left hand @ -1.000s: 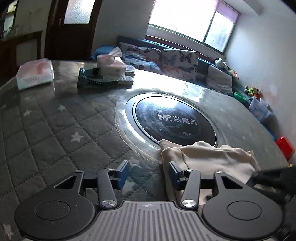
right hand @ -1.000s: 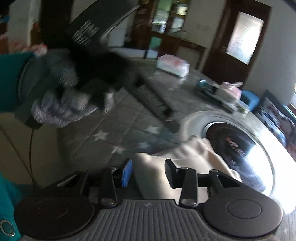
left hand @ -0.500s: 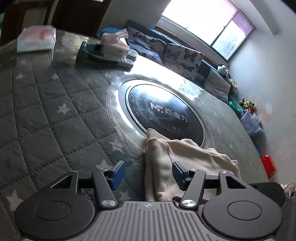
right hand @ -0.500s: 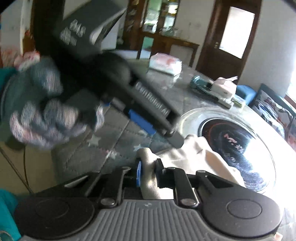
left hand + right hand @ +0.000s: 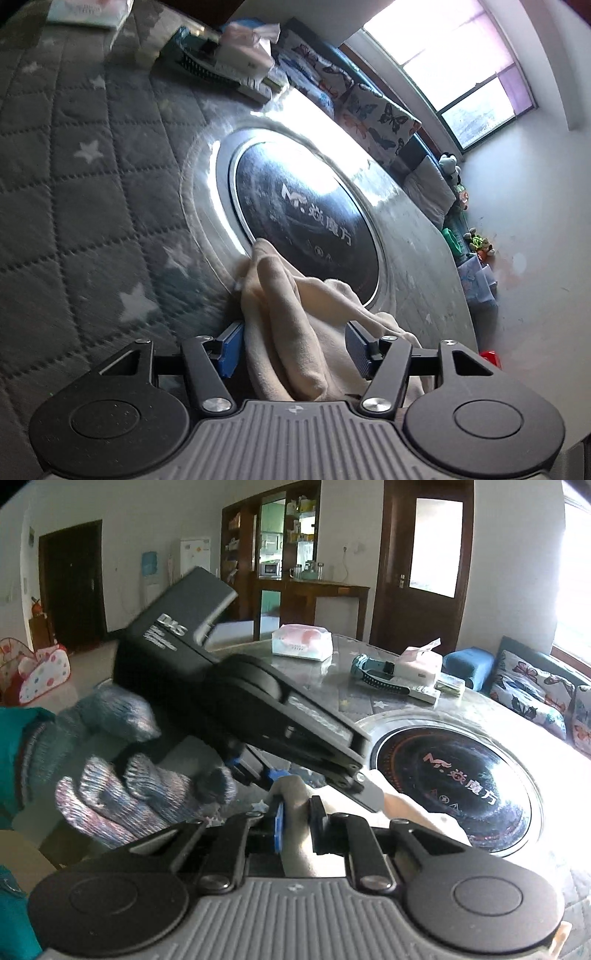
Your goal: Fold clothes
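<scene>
A cream garment [image 5: 291, 314] lies bunched on the quilted grey table cover, near the round black hotplate [image 5: 306, 210]. My left gripper [image 5: 295, 345] is open, its two fingers on either side of a raised fold of the cloth. My right gripper [image 5: 297, 821] is shut on a fold of the same cream garment [image 5: 295, 794], which trails off right toward the hotplate [image 5: 458, 779]. In the right wrist view the left gripper's body [image 5: 258, 701] and the gloved hand [image 5: 122, 775] holding it cross just in front.
Tissue packs [image 5: 301, 642] and a teal brush [image 5: 384, 675] lie at the table's far side. A sofa with butterfly cushions [image 5: 373, 114] stands beyond the table under the window. Toys sit on the floor by the wall [image 5: 476, 243].
My right gripper closed on the garment fold and lifted it. My left gripper moved forward and tilted so the cloth now lies between its open fingers.
</scene>
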